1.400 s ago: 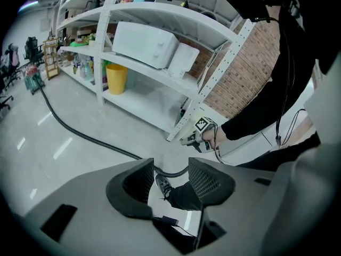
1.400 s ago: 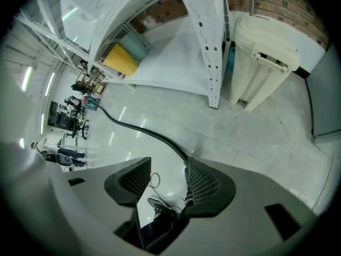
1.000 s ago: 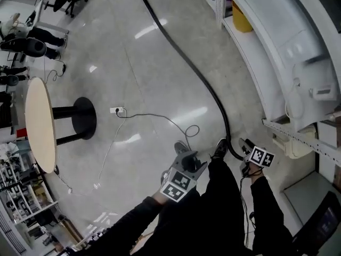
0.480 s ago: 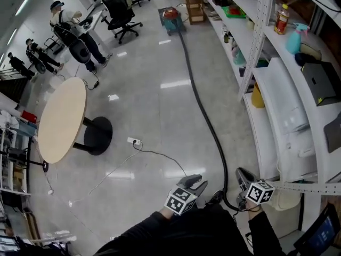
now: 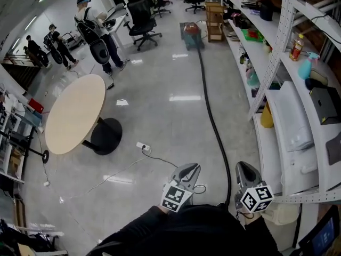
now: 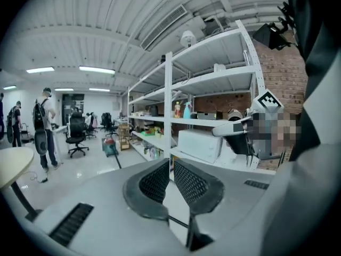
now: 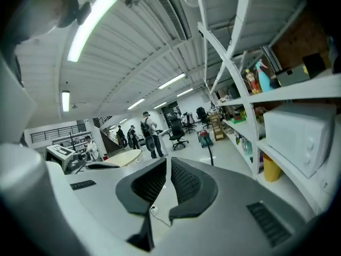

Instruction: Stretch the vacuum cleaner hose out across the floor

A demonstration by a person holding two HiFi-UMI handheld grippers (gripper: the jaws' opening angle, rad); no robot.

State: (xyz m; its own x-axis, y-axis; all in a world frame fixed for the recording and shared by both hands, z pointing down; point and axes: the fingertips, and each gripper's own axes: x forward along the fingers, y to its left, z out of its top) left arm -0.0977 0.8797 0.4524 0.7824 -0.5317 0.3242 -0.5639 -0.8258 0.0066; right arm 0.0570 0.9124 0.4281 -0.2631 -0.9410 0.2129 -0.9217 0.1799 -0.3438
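Note:
The black hose (image 5: 213,127) lies in one long line on the floor, from the red vacuum cleaner (image 5: 192,33) at the far end to the person's feet. My left gripper (image 5: 191,168) and right gripper (image 5: 244,167) are raised in front of the body, above the hose's near end and apart from it. In the left gripper view the left gripper (image 6: 171,161) has just closed and is shut on nothing. The right gripper (image 7: 166,161) also closed within the last second and is empty and shut. Both point along the room toward the vacuum cleaner (image 7: 204,137).
A round table (image 5: 74,113) on a black foot stands to the left. A power strip (image 5: 142,146) with a thin cable lies between the table and the hose. Long shelving (image 5: 287,116) lines the right side. People (image 5: 98,25) and office chairs (image 5: 141,15) are at the far end.
Both grippers have risen from near the floor by the hose's near end and their jaws have closed. The head view has tilted up, now showing the hose's whole run to the vacuum cleaner.

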